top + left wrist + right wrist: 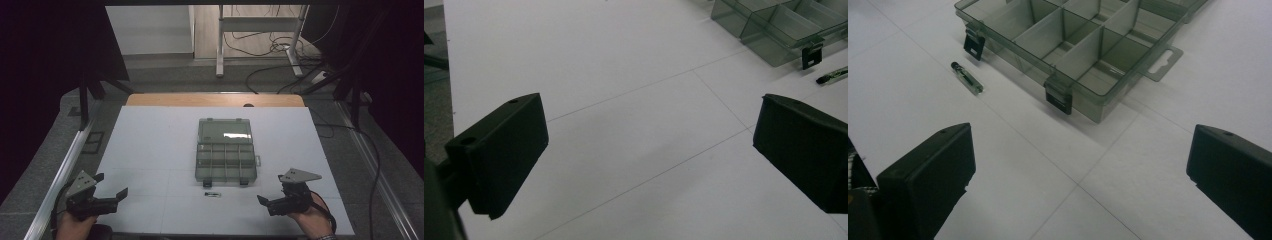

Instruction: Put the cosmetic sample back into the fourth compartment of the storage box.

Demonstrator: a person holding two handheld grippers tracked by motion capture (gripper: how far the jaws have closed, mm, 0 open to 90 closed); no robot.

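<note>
While both hands wait near the bottom of the high view, a see-through grey box [226,156] sits in the middle of the white tabletop [150,145]. Its lid is open and lies flat at the 12 o'clock side, and the tray part is cut into many little rooms that look empty. Two dark clips hang on the edge of the box at 6 o'clock. Just past that edge, at 6 o'clock from the box, a small thin stick-like thing [212,194] lies flat on the tabletop, near the box but not touching it. I cannot tell what it is. The left gripper [111,189] is at about 8 o'clock from the box, held in a hand [75,226], and its jaws are spread wide with nothing between them. The right gripper [262,200] is at about 4 o'clock from the box, held in the other hand [312,222], and its jaws are also wide apart and hold nothing. Both grippers are well apart from the box.
</note>
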